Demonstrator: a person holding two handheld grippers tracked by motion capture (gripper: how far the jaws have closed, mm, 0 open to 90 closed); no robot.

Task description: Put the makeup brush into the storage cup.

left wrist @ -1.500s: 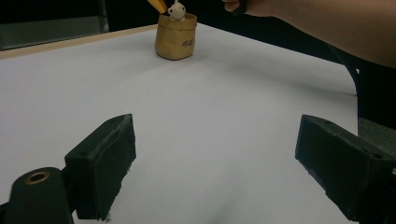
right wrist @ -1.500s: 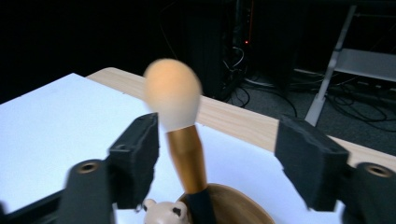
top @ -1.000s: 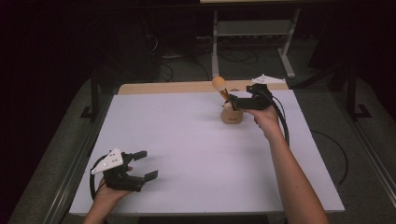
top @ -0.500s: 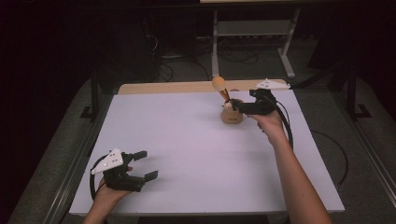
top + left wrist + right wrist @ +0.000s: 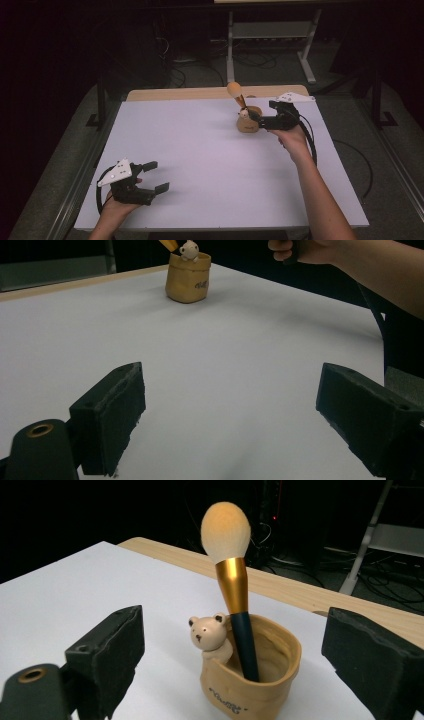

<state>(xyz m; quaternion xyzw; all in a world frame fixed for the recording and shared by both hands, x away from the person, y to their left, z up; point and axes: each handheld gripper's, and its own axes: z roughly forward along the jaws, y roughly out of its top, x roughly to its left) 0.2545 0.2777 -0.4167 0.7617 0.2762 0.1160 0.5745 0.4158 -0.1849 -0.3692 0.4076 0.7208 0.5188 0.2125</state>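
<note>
Tan holder (image 5: 250, 677) with a makeup brush (image 5: 231, 575) stood just before the released right gripper (image 5: 261, 118); the left gripper (image 5: 156, 176) also gaped.

Between the right gripper's jaws: matt sack-like pot (image 5: 250, 680), brush (image 5: 231, 575) with soft bristles, glossy gold metal collar.

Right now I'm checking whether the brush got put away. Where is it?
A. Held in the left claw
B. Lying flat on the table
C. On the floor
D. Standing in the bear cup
D: the brush stands handle-down in the cup, bristles up, beside the little bear on its rim; the right claw is open with the cup between its jaws, untouched.
</note>
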